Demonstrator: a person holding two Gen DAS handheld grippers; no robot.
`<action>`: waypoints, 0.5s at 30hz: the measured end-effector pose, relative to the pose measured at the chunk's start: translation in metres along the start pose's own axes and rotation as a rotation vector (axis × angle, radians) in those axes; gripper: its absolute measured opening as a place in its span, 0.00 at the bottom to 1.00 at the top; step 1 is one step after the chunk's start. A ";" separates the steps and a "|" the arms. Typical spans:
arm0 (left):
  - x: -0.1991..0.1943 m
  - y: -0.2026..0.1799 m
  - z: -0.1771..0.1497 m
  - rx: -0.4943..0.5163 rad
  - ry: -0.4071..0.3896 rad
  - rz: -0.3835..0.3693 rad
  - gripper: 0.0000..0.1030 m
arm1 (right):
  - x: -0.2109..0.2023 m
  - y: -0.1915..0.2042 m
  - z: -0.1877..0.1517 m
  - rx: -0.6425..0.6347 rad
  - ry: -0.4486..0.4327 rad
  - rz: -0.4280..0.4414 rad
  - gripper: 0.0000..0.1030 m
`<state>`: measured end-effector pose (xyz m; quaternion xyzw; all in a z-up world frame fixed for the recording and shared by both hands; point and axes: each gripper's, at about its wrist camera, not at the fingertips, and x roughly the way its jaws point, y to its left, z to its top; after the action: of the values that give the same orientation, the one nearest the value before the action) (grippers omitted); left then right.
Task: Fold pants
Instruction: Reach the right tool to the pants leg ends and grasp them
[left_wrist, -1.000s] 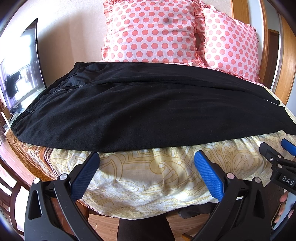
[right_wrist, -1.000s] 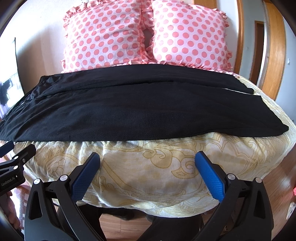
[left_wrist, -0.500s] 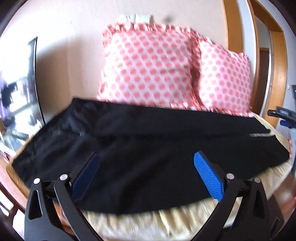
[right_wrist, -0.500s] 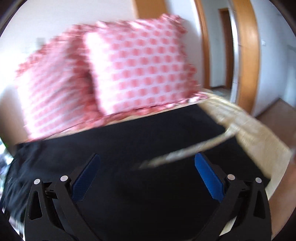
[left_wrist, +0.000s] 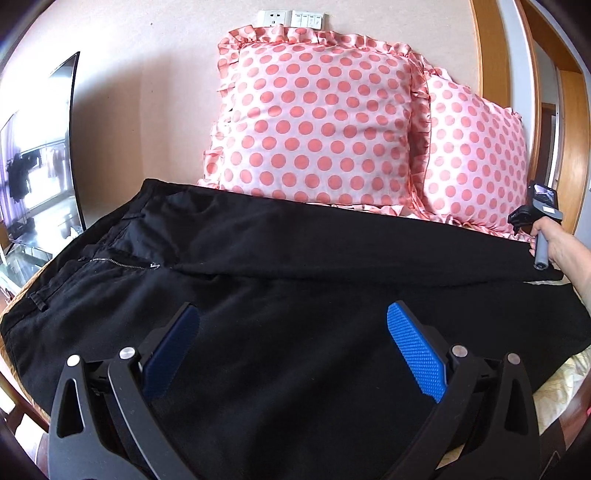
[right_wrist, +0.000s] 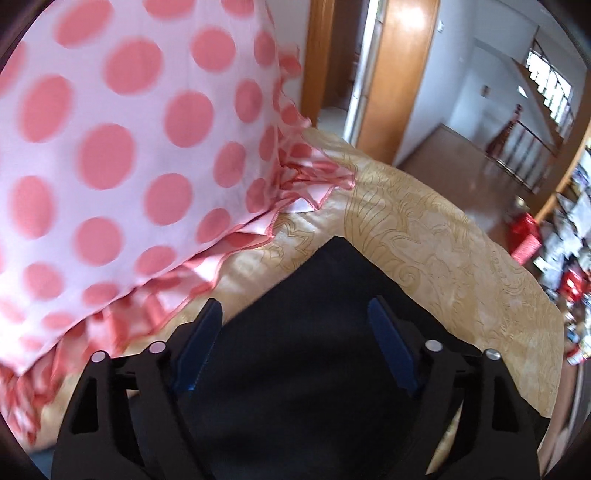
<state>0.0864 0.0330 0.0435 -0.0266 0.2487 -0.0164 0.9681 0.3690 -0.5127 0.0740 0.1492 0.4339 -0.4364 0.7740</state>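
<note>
Black pants (left_wrist: 295, 280) lie flat across the bed, waistband and zipper at the left, legs running right. My left gripper (left_wrist: 291, 354) is open, hovering over the near leg, holding nothing. My right gripper (right_wrist: 295, 343) is open over the far leg's hem corner (right_wrist: 332, 258), jaws apart on either side of the black cloth, not closed on it. In the left wrist view the right gripper's handle and the hand holding it (left_wrist: 543, 236) show at the far right end of the pants.
Two pink polka-dot pillows (left_wrist: 317, 125) lean on the wall behind the pants; one (right_wrist: 110, 147) is just left of the right gripper. A yellow patterned bedspread (right_wrist: 443, 251) covers the bed. A TV (left_wrist: 33, 184) stands left. An open doorway (right_wrist: 461, 92) lies right.
Both grippers moved forward from the bed's front edge over the pants. The right gripper swung right to the far leg's hem by the pillow.
</note>
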 end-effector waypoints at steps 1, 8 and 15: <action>0.001 0.000 -0.001 0.006 0.000 0.005 0.98 | 0.005 0.000 0.002 0.012 0.012 -0.008 0.74; 0.006 -0.003 -0.006 0.053 0.008 0.005 0.98 | 0.025 0.015 0.005 0.028 0.043 -0.050 0.72; 0.002 -0.003 -0.007 0.053 0.001 0.007 0.98 | 0.020 -0.009 0.001 0.070 0.029 0.092 0.10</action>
<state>0.0852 0.0297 0.0365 -0.0003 0.2488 -0.0196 0.9684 0.3669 -0.5295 0.0601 0.2023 0.4222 -0.4129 0.7812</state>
